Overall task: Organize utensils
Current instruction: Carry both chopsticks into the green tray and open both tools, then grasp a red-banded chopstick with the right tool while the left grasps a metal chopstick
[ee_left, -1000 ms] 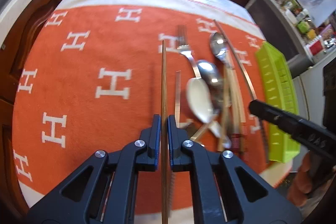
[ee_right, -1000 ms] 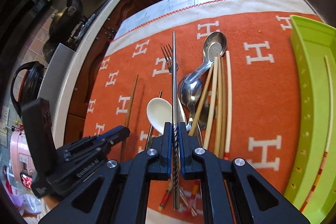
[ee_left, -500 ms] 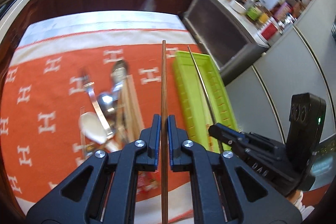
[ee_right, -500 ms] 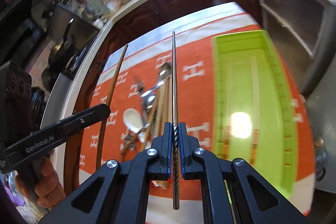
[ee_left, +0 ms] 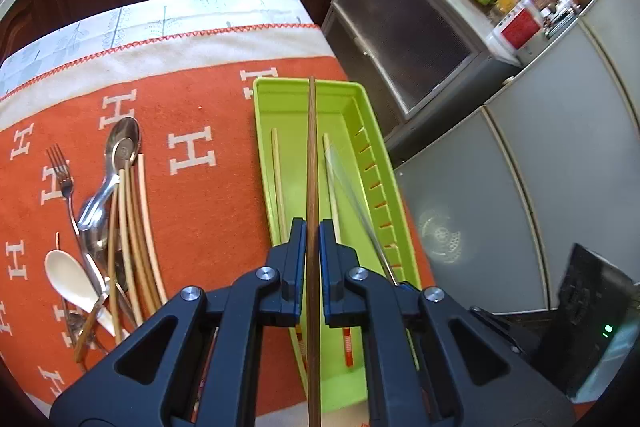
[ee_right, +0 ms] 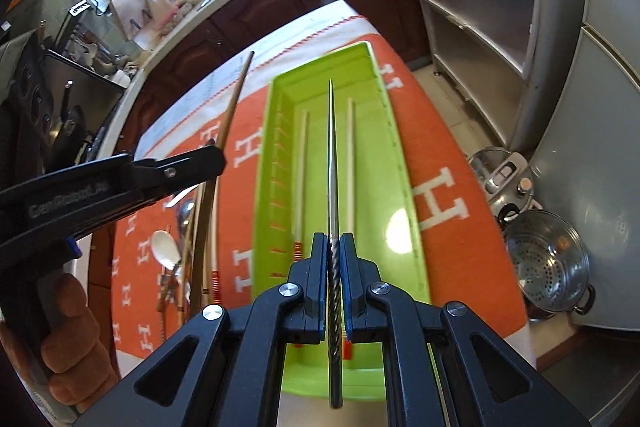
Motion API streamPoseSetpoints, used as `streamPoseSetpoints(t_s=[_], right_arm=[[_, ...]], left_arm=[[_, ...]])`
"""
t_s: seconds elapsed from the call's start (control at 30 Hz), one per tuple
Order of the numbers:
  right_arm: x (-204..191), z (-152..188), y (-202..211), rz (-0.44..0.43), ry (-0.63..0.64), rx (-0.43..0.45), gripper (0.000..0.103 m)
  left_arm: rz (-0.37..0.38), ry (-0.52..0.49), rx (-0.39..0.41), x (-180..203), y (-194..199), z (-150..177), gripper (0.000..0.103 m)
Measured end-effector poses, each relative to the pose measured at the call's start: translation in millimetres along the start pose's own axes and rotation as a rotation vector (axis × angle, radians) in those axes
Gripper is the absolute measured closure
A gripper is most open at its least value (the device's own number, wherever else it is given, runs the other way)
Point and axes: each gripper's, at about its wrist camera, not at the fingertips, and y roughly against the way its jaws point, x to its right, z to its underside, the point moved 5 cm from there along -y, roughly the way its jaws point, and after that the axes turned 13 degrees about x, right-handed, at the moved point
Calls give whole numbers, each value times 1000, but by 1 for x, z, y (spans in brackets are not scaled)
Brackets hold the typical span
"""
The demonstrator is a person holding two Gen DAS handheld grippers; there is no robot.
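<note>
My left gripper (ee_left: 312, 227) is shut on a brown wooden chopstick (ee_left: 311, 155) and holds it above the green tray (ee_left: 292, 93). My right gripper (ee_right: 334, 241) is shut on a metal chopstick (ee_right: 332, 155) with a twisted handle, also above the green tray (ee_right: 396, 163). Two pale chopsticks (ee_right: 350, 155) with red ends lie in the tray. The metal chopstick (ee_left: 360, 211) shows blurred in the left wrist view. The left gripper (ee_right: 216, 157) with its brown chopstick (ee_right: 234, 99) shows at the left of the right wrist view.
A pile of spoons (ee_left: 120, 151), a fork (ee_left: 62, 175), a white spoon (ee_left: 70, 277) and pale chopsticks (ee_left: 138, 227) lies on the orange cloth (ee_left: 208, 99) left of the tray. Steel pots (ee_right: 548, 263) stand on the floor to the right. Cabinets lie beyond the table.
Both grippers have swung right from over the utensil pile to over the green tray, each carrying its chopstick.
</note>
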Motion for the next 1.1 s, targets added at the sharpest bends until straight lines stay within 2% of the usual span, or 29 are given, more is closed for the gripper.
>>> streamPoseSetpoints(t_s=[0.07, 0.13, 0.2, 0.27, 0.57, 0.63, 0.7, 0.77, 1.1], right_arm=[[7, -1, -5, 23, 5, 8, 95], [16, -4, -10, 39, -2, 11, 90], [18, -5, -14, 43, -10, 16, 77], [16, -7, -21, 48, 0, 26, 74], [-10, -3, -23, 43, 43, 40, 74], [-15, -1, -23, 39, 54, 40, 74], [-22, 0, -21, 31, 66, 40, 74], [-28, 2, -18, 27, 80, 41, 74], [-66, 13, -15, -6, 136, 32, 74]], left_arm=[[-1, -5, -24, 0, -9, 5, 99], [-5, -9, -41, -1, -16, 11, 99], [-6, -25, -57, -1, -20, 17, 98], [-26, -39, -61, -4, -21, 21, 98], [-83, -77, -33, -28, 4, 28, 97], [-97, -96, -17, -34, 14, 30, 92], [-112, -107, 1, -39, 25, 32, 81], [-131, -115, 25, -46, 36, 34, 74], [-256, -114, 150, -105, 108, 37, 68]])
